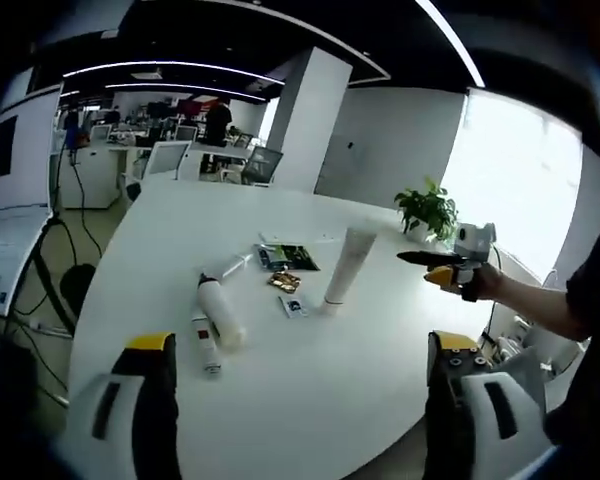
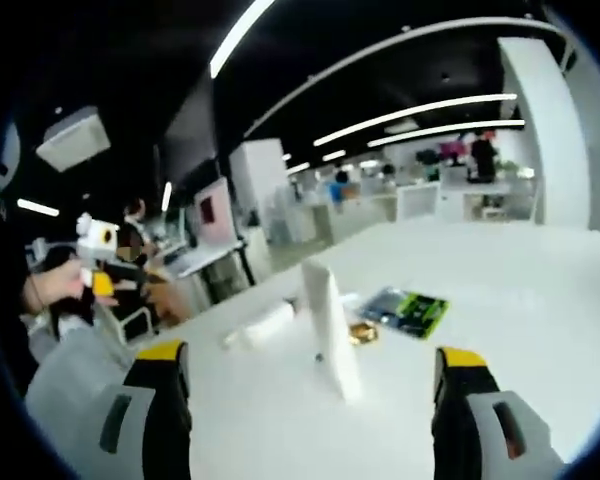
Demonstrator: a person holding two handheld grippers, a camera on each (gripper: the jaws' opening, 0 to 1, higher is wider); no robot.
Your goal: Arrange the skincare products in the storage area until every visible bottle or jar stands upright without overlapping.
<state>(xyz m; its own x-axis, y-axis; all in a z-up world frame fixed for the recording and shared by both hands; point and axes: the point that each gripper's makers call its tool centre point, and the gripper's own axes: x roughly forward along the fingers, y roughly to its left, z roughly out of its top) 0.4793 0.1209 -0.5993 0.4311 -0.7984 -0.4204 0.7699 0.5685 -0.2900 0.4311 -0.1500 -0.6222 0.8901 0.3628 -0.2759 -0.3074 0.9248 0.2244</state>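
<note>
A tall white tube point(image 1: 348, 264) stands upright on its cap near the middle of the white table point(image 1: 310, 400). To its left a white bottle point(image 1: 221, 310) lies on its side, with a small tube point(image 1: 207, 346) lying beside it. My left gripper point(image 1: 305, 385) hangs open over the near table edge, nothing between its jaws. The right gripper point(image 1: 450, 268) hovers right of the tall tube, held by a hand. In the right gripper view the tall tube point(image 2: 330, 330) stands just ahead of my open right gripper point(image 2: 313, 395), and the lying bottle point(image 2: 260, 327) is behind it.
A green packet point(image 1: 288, 257), a gold sachet point(image 1: 284, 282), a small sachet point(image 1: 293, 306) and a thin pen-like stick point(image 1: 232, 267) lie flat near the tube. A potted plant point(image 1: 429, 210) stands at the far right edge. Office desks and chairs are beyond the table.
</note>
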